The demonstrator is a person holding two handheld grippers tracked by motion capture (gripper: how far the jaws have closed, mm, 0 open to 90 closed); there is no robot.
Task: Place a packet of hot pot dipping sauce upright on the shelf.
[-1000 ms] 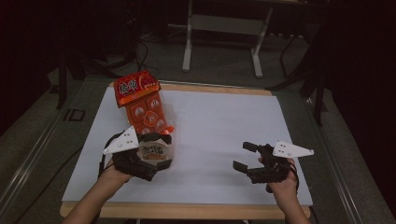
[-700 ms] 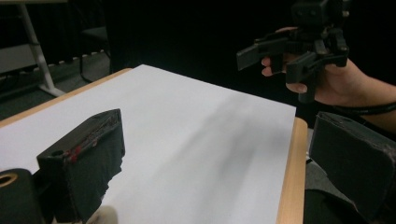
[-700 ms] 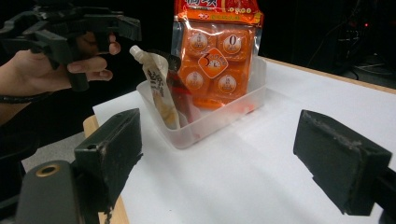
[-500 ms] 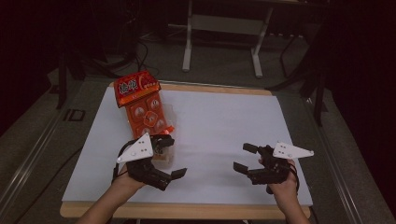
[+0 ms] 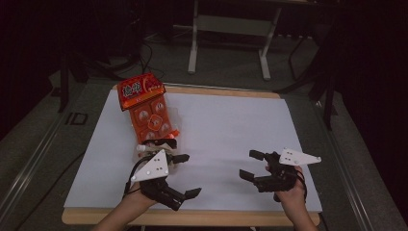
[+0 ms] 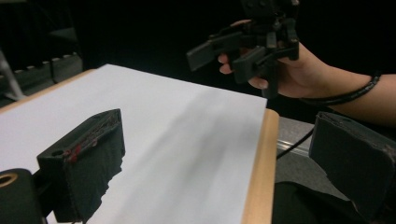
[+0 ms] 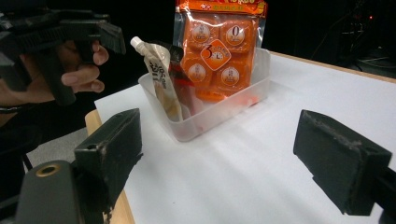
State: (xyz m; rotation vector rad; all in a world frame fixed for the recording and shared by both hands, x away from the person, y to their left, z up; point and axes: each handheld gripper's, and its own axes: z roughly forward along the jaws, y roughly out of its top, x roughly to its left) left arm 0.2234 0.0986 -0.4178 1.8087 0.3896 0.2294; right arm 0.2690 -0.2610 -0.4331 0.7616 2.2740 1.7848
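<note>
An orange snack bag [image 5: 146, 109] stands upright in a clear plastic tub [image 5: 168, 139] at the left of the white table [image 5: 231, 120]. A tan pouch with a white spout [image 5: 143, 147] leans in the tub's near end. My left gripper [image 5: 186, 175] is open just in front of the tub, holding nothing and pointing right. My right gripper [image 5: 249, 165] is open at the front right, facing left. In the right gripper view the bag [image 7: 217, 46], pouch [image 7: 161, 77] and tub [image 7: 219, 109] lie ahead of the open right gripper [image 7: 224, 154]. The left gripper view looks past its open jaws at the right gripper [image 6: 222, 60].
The table's wooden front edge [image 5: 192, 217] runs just under both hands. A metal stand [image 5: 231, 29] and dark cables are on the floor beyond the far edge. Bare white surface stretches between the two grippers and across the right half.
My left gripper was over the tub's near end a second ago. It has drawn back toward the front edge with its jaws open, and the pouch stays in the tub. The right gripper has not moved.
</note>
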